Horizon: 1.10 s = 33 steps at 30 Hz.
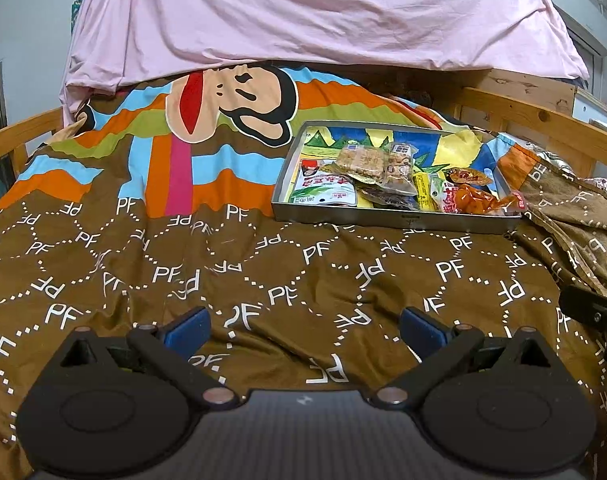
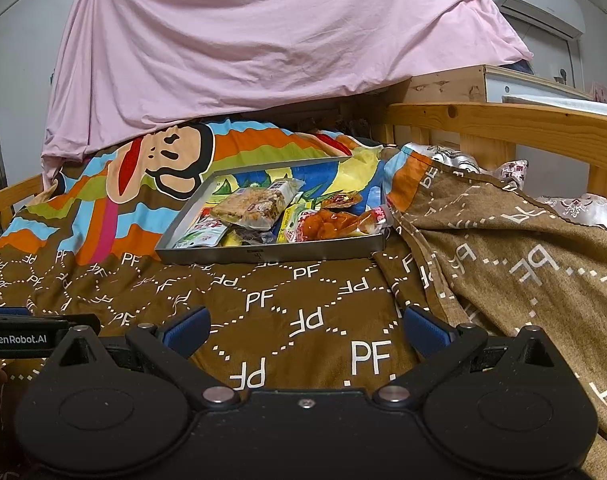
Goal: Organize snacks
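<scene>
You are over a bed with a wooden rail (image 2: 503, 120), covered by a soft brown quilt (image 1: 303, 272) printed with white letters and a bright cartoon panel; a pink sheet (image 1: 303, 12) hangs behind.

Your left gripper (image 1: 305, 326) has its blue-padded fingers (image 1: 189, 326) spread wide with nothing between them, low over the quilt. Your right gripper (image 2: 305, 326) is the same: fingers (image 2: 425, 328) apart, empty, just beside the left one.

Ahead, well apart from both, sits a shallow metal tray (image 1: 387, 218) on the quilt. The snacks (image 1: 403, 182) lie heaped inside it: crinkly clear packets of pale biscuit squares (image 1: 361, 162), a glossy white-and-green pouch (image 1: 323, 190), an orange-red packet (image 1: 479, 200) hanging over the tray's right rim.

No snack is held, so by my reading you are between picks or near the end. If sorting remains, reach forward and nip a packet by its flat sealed edge; the slick film may slip, and the tray may tilt on soft bedding.
</scene>
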Tool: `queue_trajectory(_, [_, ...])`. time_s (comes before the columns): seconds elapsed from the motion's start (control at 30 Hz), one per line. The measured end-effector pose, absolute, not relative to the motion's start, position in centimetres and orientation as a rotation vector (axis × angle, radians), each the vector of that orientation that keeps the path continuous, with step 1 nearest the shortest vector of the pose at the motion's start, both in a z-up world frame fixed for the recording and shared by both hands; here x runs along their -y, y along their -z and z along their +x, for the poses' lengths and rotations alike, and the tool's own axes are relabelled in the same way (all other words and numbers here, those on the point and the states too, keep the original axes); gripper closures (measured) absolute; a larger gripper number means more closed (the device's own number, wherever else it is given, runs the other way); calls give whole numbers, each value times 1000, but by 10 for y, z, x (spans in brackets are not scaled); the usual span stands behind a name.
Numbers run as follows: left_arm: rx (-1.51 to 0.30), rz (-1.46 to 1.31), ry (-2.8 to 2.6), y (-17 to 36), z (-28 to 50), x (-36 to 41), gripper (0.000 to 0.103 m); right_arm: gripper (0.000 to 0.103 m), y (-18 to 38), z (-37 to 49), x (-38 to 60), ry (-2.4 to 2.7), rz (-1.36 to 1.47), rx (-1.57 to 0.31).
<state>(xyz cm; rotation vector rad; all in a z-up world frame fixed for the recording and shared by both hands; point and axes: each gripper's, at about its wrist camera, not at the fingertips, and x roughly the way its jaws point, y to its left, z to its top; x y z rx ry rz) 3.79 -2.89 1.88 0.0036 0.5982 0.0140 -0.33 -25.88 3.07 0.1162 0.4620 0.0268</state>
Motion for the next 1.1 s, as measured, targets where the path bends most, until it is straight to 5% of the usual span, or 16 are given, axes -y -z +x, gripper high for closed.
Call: queue_trajectory(1.1, [-634, -18, -28, -15, 39, 26, 0, 1, -30, -4, 257, -29, 112, -466])
